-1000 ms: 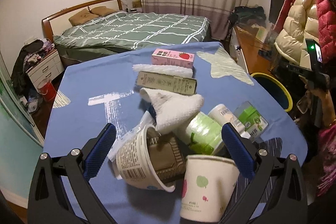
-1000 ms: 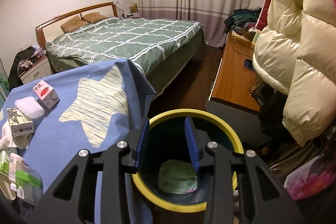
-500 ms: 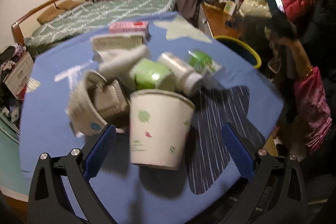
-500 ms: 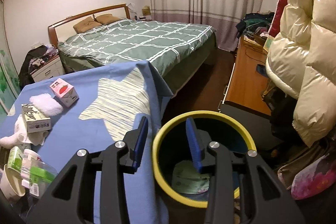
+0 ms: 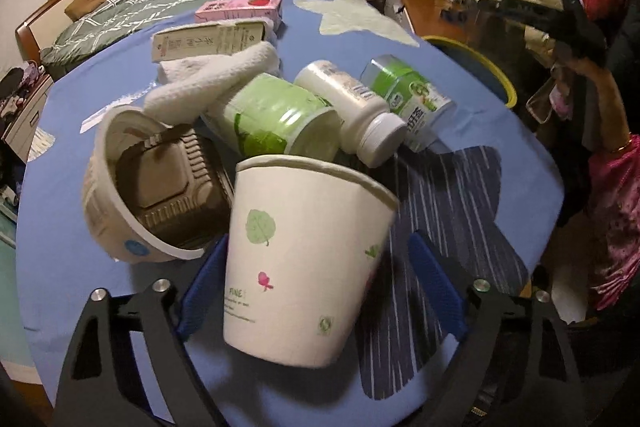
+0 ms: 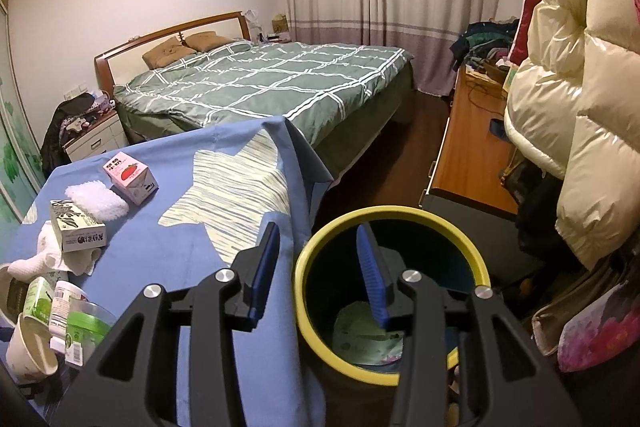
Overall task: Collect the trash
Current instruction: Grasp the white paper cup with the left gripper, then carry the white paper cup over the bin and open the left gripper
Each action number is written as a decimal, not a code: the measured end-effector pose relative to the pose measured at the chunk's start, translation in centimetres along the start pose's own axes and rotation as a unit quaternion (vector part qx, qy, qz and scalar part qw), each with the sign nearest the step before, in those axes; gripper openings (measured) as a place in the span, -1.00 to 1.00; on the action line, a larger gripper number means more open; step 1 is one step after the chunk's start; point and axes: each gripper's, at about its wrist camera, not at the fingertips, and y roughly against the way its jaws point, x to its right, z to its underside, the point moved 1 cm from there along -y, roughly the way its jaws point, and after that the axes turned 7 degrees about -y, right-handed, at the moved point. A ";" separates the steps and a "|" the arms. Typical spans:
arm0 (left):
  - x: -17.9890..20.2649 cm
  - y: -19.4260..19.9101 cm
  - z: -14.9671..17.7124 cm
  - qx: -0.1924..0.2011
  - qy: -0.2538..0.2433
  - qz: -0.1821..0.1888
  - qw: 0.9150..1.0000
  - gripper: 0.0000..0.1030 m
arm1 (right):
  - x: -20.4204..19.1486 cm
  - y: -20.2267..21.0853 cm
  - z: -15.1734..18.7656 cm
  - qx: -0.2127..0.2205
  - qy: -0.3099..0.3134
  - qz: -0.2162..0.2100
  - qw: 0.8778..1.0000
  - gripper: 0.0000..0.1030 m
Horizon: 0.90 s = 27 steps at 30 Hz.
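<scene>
A white paper cup (image 5: 304,259) with leaf prints stands upright between the open fingers of my left gripper (image 5: 320,279); the right finger stands clear of it, the left finger is close beside it. Behind it lie a noodle bowl (image 5: 132,187), a green tub (image 5: 280,119), a white bottle (image 5: 352,111), a green carton (image 5: 412,99), a white towel (image 5: 216,79), a beige box (image 5: 208,41) and a pink carton (image 5: 240,9). My right gripper (image 6: 320,267) is open and empty over the rim of the yellow-rimmed bin (image 6: 312,255), which holds a green wrapper (image 6: 368,331).
The trash lies on a blue star-print tablecloth (image 5: 460,211); its edge (image 6: 296,163) hangs beside the bin. The same pile shows at the left of the right wrist view (image 6: 48,307). A bed (image 6: 260,83), a wooden desk (image 6: 468,147) and hanging jackets (image 6: 580,107) surround the table.
My left gripper has moved forward around the paper cup, and its fingers have narrowed toward it. My right gripper has drifted left and back from the bin's middle to its left rim.
</scene>
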 end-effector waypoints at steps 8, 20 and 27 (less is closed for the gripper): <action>0.7 -0.4 -0.5 -0.007 -0.022 0.009 1.000 0.35 | 0.8 -0.2 0.3 -0.004 -0.007 -0.005 1.000 -0.25; 2.7 4.4 -1.6 0.037 -0.052 0.026 0.998 0.32 | 1.6 0.6 0.9 -0.003 -0.017 -0.020 1.000 -0.25; 4.5 6.3 -6.4 0.093 -0.082 0.031 0.992 0.32 | 2.8 2.0 1.3 0.008 -0.020 -0.002 1.000 -0.25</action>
